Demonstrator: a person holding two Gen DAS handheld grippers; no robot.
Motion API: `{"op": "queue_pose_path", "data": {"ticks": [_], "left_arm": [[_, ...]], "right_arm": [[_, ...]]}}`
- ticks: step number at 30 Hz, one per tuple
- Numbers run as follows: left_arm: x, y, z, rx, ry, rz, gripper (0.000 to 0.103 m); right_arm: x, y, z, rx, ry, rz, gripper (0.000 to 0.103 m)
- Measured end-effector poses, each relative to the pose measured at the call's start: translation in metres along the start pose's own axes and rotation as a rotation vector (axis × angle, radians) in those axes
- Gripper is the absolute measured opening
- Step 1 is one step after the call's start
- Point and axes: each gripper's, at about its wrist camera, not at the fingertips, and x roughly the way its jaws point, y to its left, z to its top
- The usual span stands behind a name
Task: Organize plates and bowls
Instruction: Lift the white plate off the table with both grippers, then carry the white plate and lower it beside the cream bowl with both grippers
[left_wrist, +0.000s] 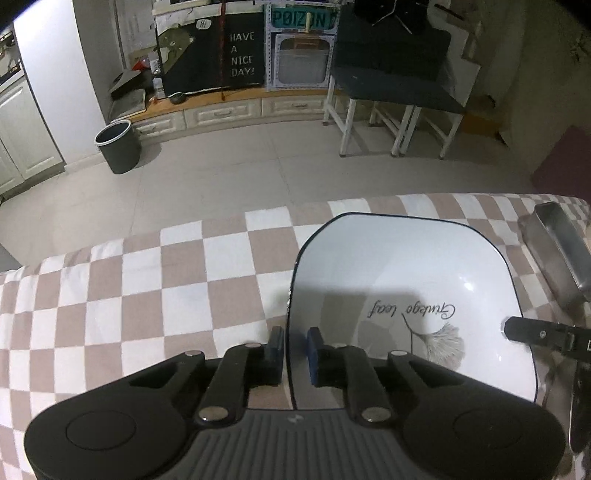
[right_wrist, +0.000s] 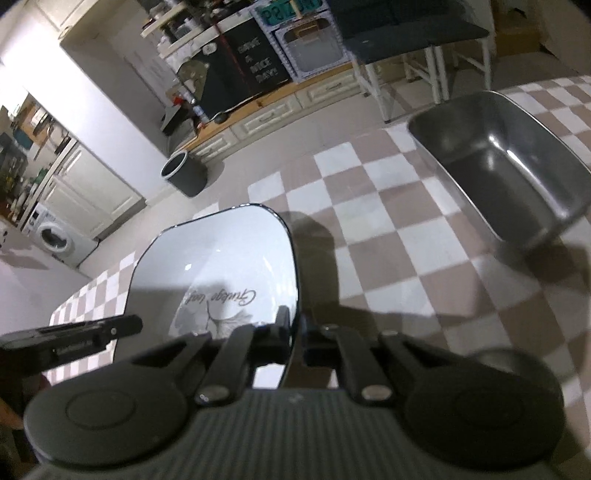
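Claws pinch the plate (left_wrist: 406, 295) rim, left claw (left_wrist: 295, 354) and right claw (right_wrist: 295, 339) on opposite edges. It looks hard, slippery, breakable.

Pink-and-white checked cloth (left_wrist: 147, 295) spread over the surface. Beyond its far edge, pale tiled floor (left_wrist: 221, 177). Dark round waste bin (left_wrist: 117, 147) standing on the floor near white cabinet doors (left_wrist: 22, 140). Black banner (left_wrist: 229, 55) reading "HAVE A NICE DAY!" above a low run of cream drawers (left_wrist: 221, 114). White-legged bench with dark top (left_wrist: 399, 92) to the right. Front-loading washing machine (right_wrist: 55, 238) at far left in the right wrist view.
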Motion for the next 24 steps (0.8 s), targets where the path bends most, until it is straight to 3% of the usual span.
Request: {"op": "queue_pose_path", "data": {"ticks": [5, 9, 16, 24], "left_arm": [[0.008, 0.0, -0.004, -0.022, -0.015, -0.027, 0.021], [0.007, 0.0, -0.013, 0.011, -0.06, -0.037, 0.02], [-0.002, -0.007, -0.028, -0.056, -0.122, -0.02, 0.019], [-0.053, -0.025, -0.037, -0.078, -0.201, -0.033, 0.019]], "right_arm": [[0.026, -0.009, 0.009, 0.017, 0.089, 0.058, 0.018], [0.031, -0.008, 0.011, 0.05, 0.047, 0.096, 0.014], [0.027, -0.004, 0.005, -0.038, 0.01, 0.092, 0.013], [-0.018, -0.001, 0.006, -0.095, -0.088, 0.109, 0.013]]}}
